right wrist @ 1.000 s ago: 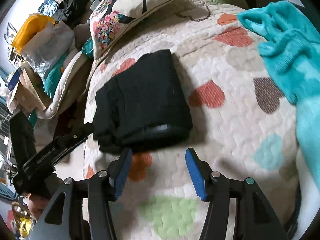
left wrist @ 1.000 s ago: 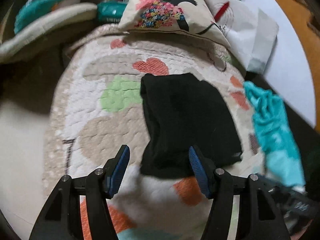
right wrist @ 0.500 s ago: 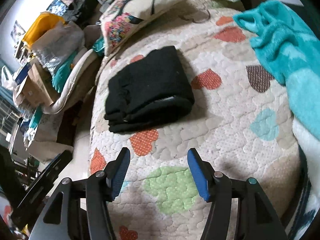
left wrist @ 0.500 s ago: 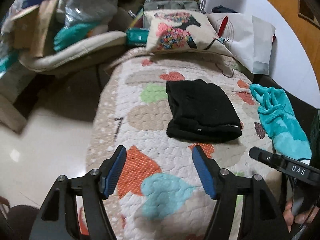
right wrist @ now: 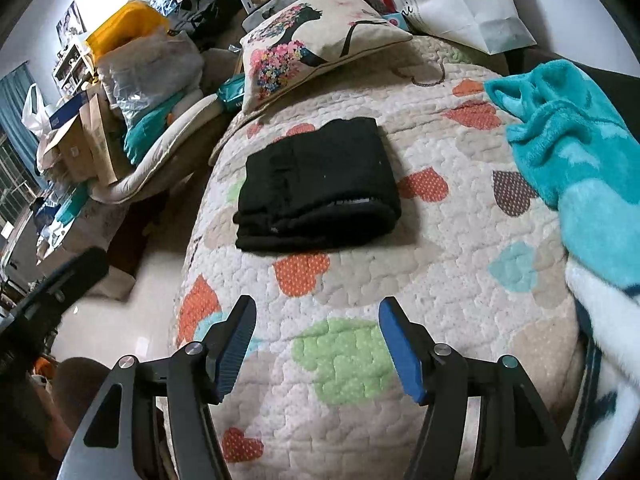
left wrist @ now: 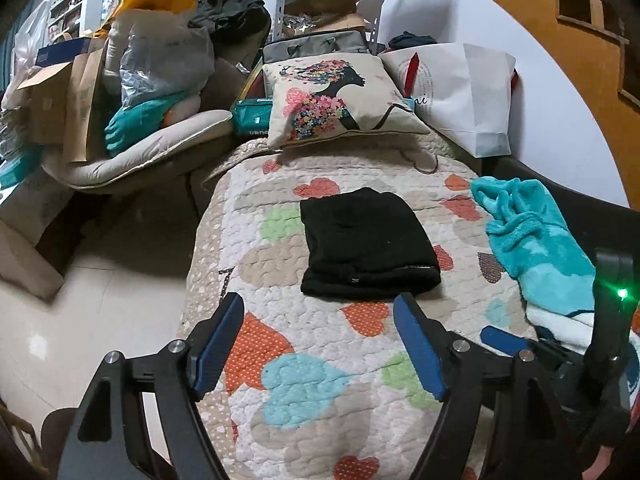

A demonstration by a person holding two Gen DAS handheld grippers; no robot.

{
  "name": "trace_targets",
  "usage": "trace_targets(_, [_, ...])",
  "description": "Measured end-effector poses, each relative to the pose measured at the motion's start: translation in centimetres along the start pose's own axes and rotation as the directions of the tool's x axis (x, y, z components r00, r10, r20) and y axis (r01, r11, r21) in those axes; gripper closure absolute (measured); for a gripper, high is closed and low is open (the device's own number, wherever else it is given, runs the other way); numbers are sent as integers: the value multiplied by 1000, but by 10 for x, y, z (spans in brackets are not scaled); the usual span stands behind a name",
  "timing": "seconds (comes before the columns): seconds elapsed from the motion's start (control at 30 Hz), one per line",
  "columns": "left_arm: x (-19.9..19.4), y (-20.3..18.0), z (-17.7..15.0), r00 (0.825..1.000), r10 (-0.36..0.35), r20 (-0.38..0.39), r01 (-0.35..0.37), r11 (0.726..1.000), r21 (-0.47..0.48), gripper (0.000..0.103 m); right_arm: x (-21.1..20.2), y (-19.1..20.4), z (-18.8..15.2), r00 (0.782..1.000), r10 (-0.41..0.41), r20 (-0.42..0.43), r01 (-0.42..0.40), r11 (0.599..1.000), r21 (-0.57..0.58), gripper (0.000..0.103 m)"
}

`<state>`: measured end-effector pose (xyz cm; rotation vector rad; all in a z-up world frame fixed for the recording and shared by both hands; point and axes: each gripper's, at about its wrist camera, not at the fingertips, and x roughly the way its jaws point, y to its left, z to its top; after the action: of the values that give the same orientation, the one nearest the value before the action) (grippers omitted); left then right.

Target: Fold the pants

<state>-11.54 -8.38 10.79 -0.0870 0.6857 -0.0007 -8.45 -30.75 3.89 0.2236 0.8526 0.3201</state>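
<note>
Black pants (left wrist: 366, 246) (right wrist: 318, 190) lie folded into a compact rectangle on a heart-patterned quilt (left wrist: 320, 380) (right wrist: 440, 280). My left gripper (left wrist: 320, 340) hovers above the quilt, well short of the near edge of the pants, its jaws opening with nothing between the blue pads. My right gripper (right wrist: 318, 344) hangs over a green heart patch, also back from the pants, jaws opening and empty. In the left wrist view the right gripper's body shows at the lower right, with a green light.
A turquoise fleece blanket (left wrist: 536, 248) (right wrist: 580, 160) lies bunched at the quilt's right side. A printed cushion (left wrist: 336, 100) (right wrist: 316, 40) and a white paper bag (left wrist: 468, 92) sit at the far end. Bags, boxes and a padded chair crowd the left, beside a tiled floor (left wrist: 100, 300).
Both grippers have pulled back and risen away from the folded pants, which stay put on the quilt. Both pairs of jaws stand wider than before.
</note>
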Motion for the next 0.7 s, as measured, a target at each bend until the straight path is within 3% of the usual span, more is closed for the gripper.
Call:
trace_targets(0.23, [13,-4,-7,997,-31,-65,31,1000,-2,26,-2,7,-1,999,-25,24,26,999,-34,33])
trace_targets(0.7, [29,-7,-15,992,-59,-107,59,998,-8,26,10,4,-1,999,-49,-3,49,999,-16,28])
